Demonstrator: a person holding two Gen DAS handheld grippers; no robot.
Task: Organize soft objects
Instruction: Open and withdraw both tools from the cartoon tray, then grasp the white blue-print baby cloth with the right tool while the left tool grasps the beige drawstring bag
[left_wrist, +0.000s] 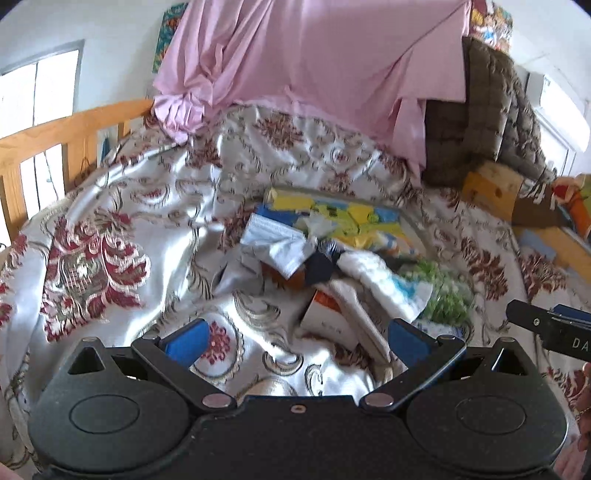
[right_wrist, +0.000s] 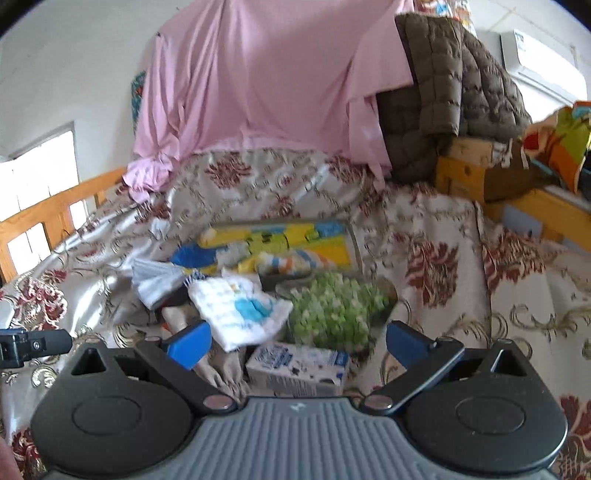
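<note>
1. The left gripper (left_wrist: 297, 341) has its two blue-padded fingers (left_wrist: 186, 341) spread wide with nothing between them, hanging over the bedspread (left_wrist: 122, 206) just short of the pile.
2. The right gripper (right_wrist: 298, 341) is likewise spread wide and empty; its two fingers (right_wrist: 190, 343) frame the near edge of the pile.
3. Just beyond the right gripper lies one small milk carton (right_wrist: 299, 369), white with blue print, on its side on the bed.
4. Behind the carton sits one green-and-white fluffy bundle (right_wrist: 334, 312), touching one white cloth (right_wrist: 240, 310) with a blue patch to its left.
5. One crumpled pale blue face mask (left_wrist: 275, 243) lies at the left of the pile, next to one dark blue piece of fabric (left_wrist: 319, 267).
6. One orange-and-white box (left_wrist: 325, 314) lies near the left gripper, partly under the white cloth.
7. All of it rests in and around one flat tray (right_wrist: 354, 243) with a yellow-and-blue picture, in the middle of the bed.
8. Farther back, one pink sheet (left_wrist: 303, 59) hangs over the head of the bed, with one brown quilted blanket (left_wrist: 491, 110) to its right.
9. One wooden bed rail (left_wrist: 55, 136) runs along the left.
10. The pictures are blurred, so smaller items in the pile cannot be counted.
</note>
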